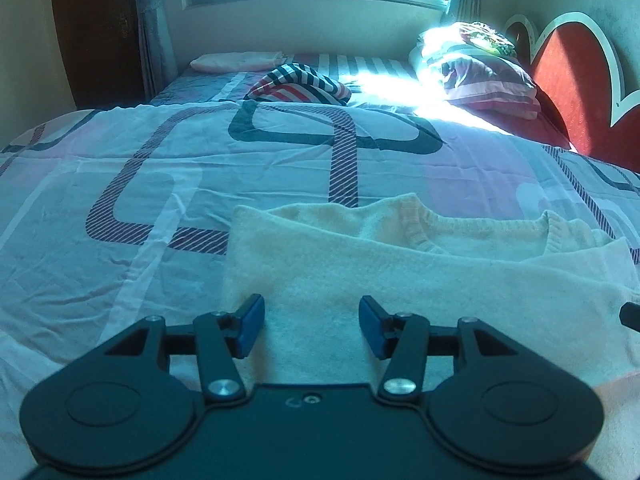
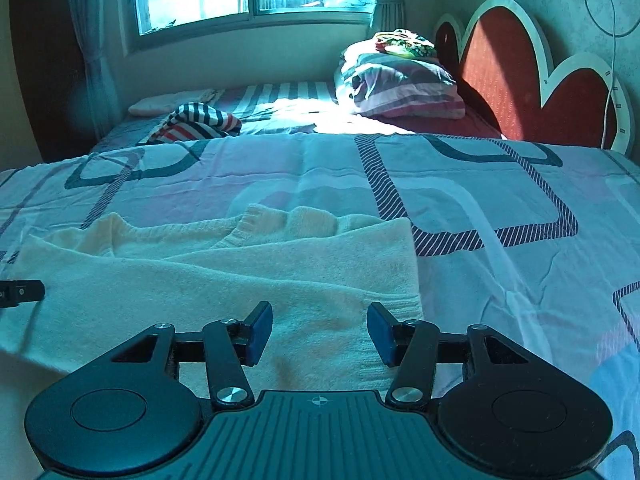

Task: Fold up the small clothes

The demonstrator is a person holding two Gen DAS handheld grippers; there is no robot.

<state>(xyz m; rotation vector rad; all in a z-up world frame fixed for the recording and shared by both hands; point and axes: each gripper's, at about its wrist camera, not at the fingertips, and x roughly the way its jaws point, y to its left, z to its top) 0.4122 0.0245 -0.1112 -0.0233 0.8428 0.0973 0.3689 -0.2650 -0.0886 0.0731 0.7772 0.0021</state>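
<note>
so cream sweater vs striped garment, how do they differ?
The cream sweater is plain and lies spread, partly folded, right in front of both grippers. The striped garment has dark, white and red stripes and sits bunched in a heap far back near the window. Both rest on the bedcover, held by neither gripper.

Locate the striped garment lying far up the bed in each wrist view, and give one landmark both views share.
Left wrist view: the striped garment lies upper centre, beyond the cream sweater, left of the pillow stack.
Right wrist view: the striped garment lies upper left, again left of the pillow stack.
Shared landmark: the red heart-shaped headboard, at the right in both.
</note>
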